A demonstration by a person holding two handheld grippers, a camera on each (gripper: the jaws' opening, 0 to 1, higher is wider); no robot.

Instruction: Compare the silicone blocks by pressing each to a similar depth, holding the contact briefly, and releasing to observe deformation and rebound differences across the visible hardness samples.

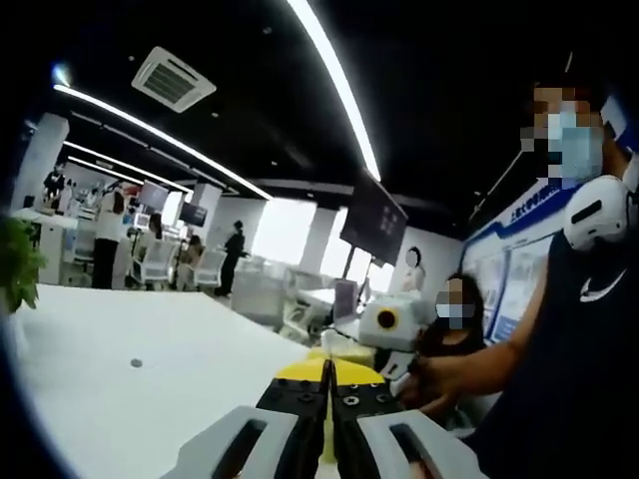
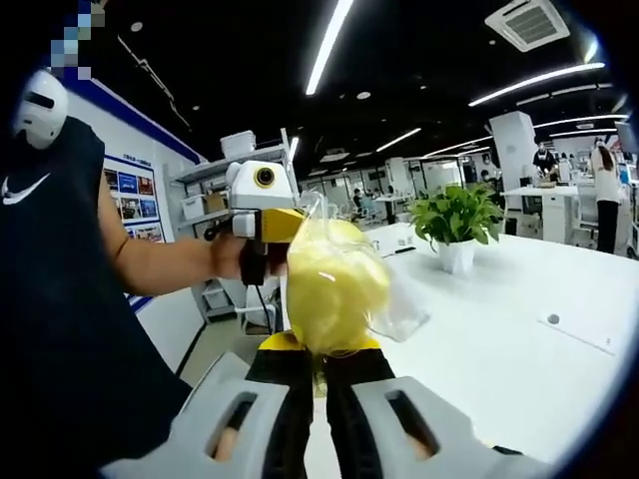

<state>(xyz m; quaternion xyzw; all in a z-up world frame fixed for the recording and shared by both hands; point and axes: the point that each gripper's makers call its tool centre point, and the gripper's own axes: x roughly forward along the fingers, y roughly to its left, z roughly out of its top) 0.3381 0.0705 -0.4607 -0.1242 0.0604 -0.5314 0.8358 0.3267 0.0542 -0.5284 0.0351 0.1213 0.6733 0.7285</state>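
R gripper clamps yellow ball in clear plastic bag, frame center; L gripper jaws closed, holding nothing, above white table.

Pretty sure I'm in a big open-plan office or showroom kind of space: dark ceiling with long LED light strips and a cassette air-con vent, plus rows of white desks and chairs where a few people stand around. There's a big white table right in front of me with a potted plant on it, a dark screen hanging further back, and shelving with boxes along a blue-trimmed wall of posters.
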